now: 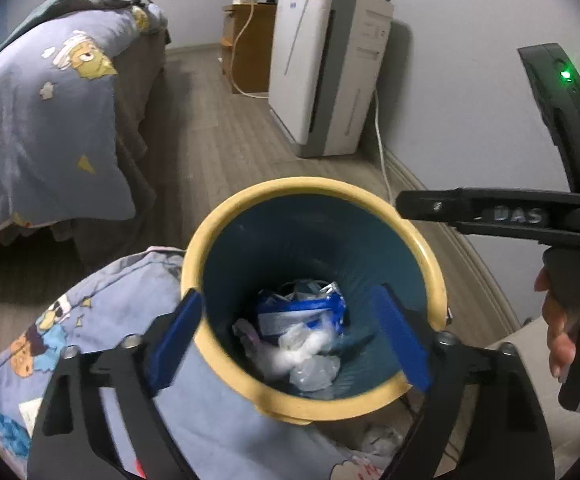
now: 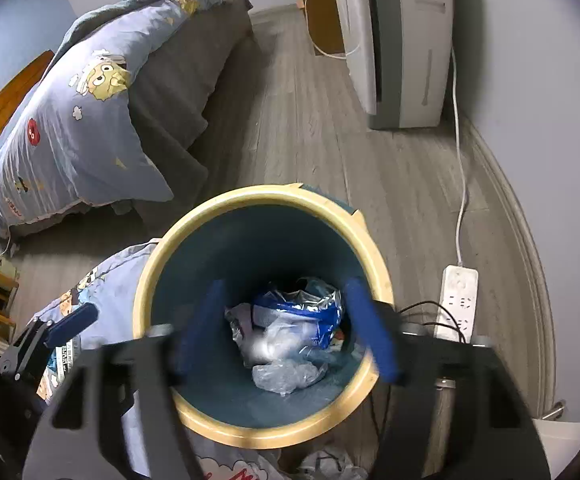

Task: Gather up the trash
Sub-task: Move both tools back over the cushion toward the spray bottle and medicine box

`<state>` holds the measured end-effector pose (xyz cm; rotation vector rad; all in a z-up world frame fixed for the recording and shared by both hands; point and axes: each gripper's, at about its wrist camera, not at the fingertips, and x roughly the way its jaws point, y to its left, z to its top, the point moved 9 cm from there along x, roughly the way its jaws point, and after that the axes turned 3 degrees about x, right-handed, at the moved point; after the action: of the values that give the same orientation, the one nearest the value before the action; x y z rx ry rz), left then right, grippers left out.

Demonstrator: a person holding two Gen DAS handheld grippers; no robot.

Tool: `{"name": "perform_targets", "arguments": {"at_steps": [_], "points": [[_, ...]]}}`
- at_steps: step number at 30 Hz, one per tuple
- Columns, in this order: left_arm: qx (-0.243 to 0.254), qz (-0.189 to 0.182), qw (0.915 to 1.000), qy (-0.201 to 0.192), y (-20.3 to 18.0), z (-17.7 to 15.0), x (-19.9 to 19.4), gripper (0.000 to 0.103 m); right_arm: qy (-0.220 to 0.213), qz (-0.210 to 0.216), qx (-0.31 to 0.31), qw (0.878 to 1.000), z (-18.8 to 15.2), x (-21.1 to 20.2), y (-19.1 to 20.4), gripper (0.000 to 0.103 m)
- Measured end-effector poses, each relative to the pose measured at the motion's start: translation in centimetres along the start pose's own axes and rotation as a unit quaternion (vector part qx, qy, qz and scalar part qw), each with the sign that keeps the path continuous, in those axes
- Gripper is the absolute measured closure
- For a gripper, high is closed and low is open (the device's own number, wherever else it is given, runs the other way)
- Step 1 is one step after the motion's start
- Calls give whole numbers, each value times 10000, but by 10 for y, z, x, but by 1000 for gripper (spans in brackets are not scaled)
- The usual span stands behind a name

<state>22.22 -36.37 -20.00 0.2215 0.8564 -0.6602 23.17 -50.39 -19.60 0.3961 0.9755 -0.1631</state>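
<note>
A round bin with a yellow rim (image 1: pixel 313 190) (image 2: pixel 250 194) and a teal inside stands on the floor beside a fold of quilt. At its bottom lies trash (image 1: pixel 301 320) (image 2: pixel 293 320): a crumpled blue-and-white wrapper, clear plastic film and a white wad. My left gripper (image 1: pixel 286 294) hangs over the bin's mouth, open, with nothing between its blue pads. My right gripper (image 2: pixel 285 284) is over the same opening, also open and empty. In the left wrist view a hand (image 1: pixel 565 320) holds the right tool at the right edge. One blue left finger (image 2: pixel 72 322) shows at the lower left of the right wrist view.
A bed with a cartoon-print quilt (image 1: pixel 50 112) (image 2: pixel 78 128) fills the left. A white air purifier (image 1: pixel 325 72) (image 2: pixel 401 40) stands by the wall, with a wooden cabinet (image 1: pixel 246 44) behind it. A white power strip (image 2: pixel 459 300) and its cable lie right of the bin. Crumpled plastic (image 2: pixel 325 464) lies by the bin's base.
</note>
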Motion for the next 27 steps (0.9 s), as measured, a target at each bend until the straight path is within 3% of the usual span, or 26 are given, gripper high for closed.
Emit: {"name": "perform_targets", "arguments": {"at_steps": [1,2,10,17,22,27], "points": [[-17,23,10000,-23,2,-1,-3,8,-50,-33,9,10000,1,-3,0,8],[-26,59,10000,-29,3,-3,-5,7,-81,-34,0,10000,2,-5,1,6],[23,467,9989,-21,18,-21,-39,6,-184,-222,-302,9991,3,-21,18,6],[-202,785,9966,-164,53,-40,-101,6,-256,-155,-663,9974,-3,-37,62,6],[-662,1137,9909,-278,96,-79,-154,5,-200,-74,-1073,9940,-19,-42,105,6],[-970,1480,9842,-56,128,-133,-181,5,10,91,-1434,9896,-46,-38,154,6]]}}
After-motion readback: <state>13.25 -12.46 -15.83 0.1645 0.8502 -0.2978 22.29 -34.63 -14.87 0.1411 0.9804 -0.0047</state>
